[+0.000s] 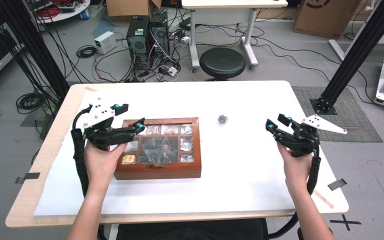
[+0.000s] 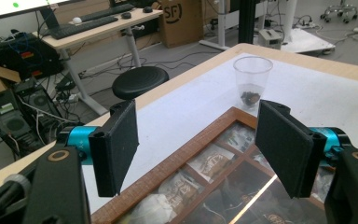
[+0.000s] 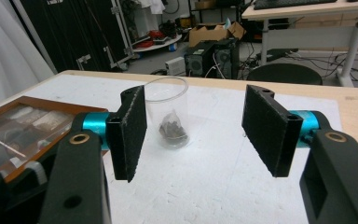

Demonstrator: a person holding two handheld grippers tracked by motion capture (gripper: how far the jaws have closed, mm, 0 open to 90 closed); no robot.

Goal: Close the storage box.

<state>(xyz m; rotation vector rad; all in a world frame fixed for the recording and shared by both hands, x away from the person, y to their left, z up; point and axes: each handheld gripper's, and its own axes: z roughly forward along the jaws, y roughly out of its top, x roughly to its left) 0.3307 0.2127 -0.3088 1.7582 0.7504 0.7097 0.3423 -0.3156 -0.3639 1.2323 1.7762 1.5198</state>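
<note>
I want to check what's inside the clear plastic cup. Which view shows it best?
The right gripper view: the cup stands close, with a dark clump at its bottom. The left gripper view shows the cup farther off beyond the wooden box; the high view shows a small spot.

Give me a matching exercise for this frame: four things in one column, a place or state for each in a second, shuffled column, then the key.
Things:
1. left gripper
2. right gripper
3. wooden box
4. clear cup

Places or states:
A. stands on the white cover beyond the box, something dark in its bottom
B. open, above the box's left end
C. lid with glass panes shut, packets showing beneath
D. open, at the table's right side, clear of the box

Pairs: 1-B, 2-D, 3-C, 4-A
</note>
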